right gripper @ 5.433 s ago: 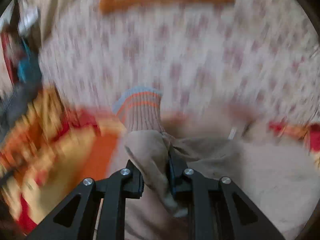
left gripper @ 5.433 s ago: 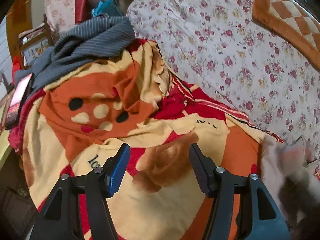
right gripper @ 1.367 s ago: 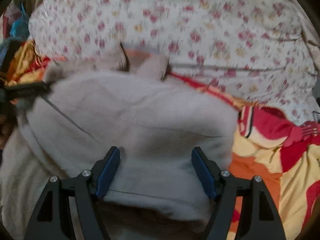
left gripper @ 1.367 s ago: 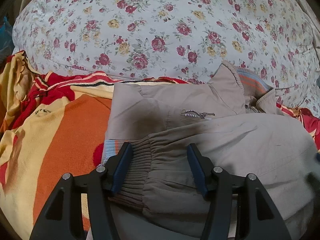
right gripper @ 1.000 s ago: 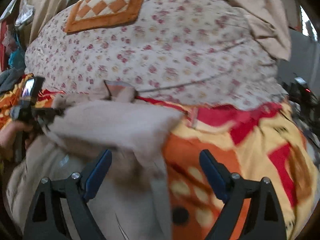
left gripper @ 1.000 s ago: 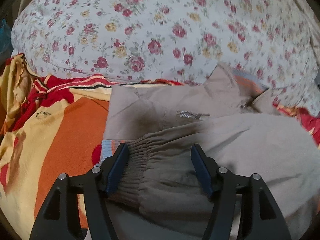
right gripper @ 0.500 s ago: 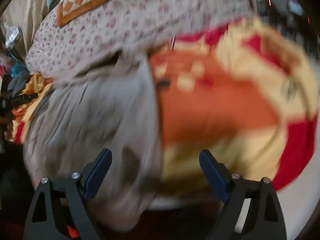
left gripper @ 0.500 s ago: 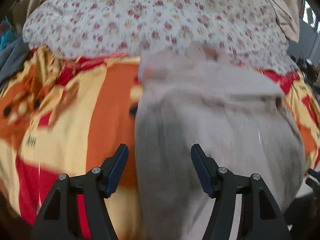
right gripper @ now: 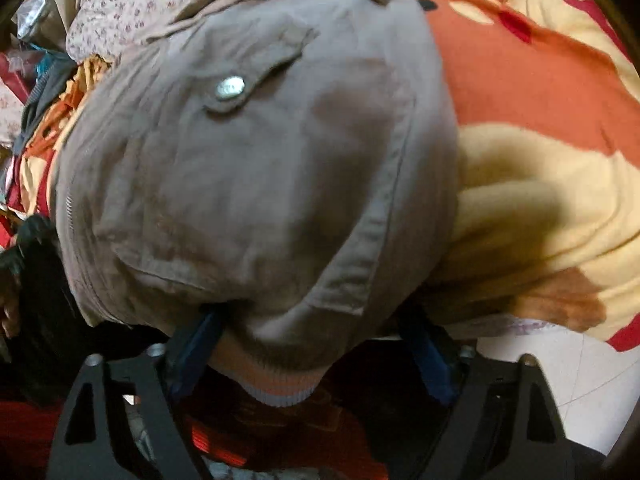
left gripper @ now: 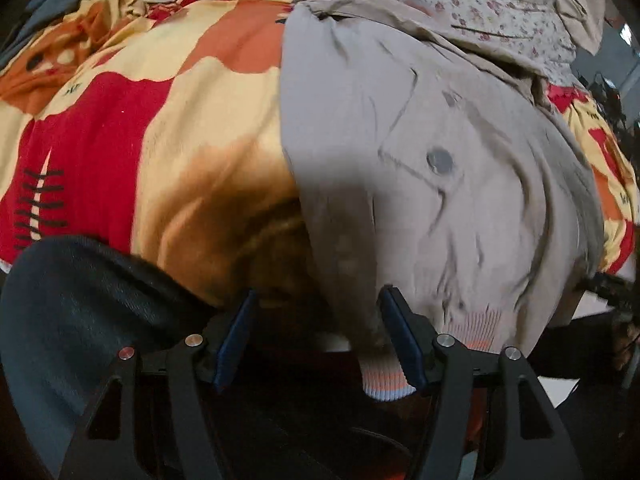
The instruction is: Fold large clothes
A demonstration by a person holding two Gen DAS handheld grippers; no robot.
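Khaki jacket [left gripper: 420,152] lies folded on the orange-and-red blanket [left gripper: 160,120]; the right gripper [right gripper: 312,354] is closing around its striped hem, the left gripper [left gripper: 320,336] parted at its edge.

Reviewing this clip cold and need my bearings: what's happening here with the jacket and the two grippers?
A person is folding a grey-brown jacket laid over a red, orange and yellow blanket. Both hand-held grippers point down at its near hem. The right gripper has the striped ribbed hem between its jaws, which are closing but not yet pressing. The left gripper is open at the jacket's left edge, cloth hanging between its fingers, nothing pinched.
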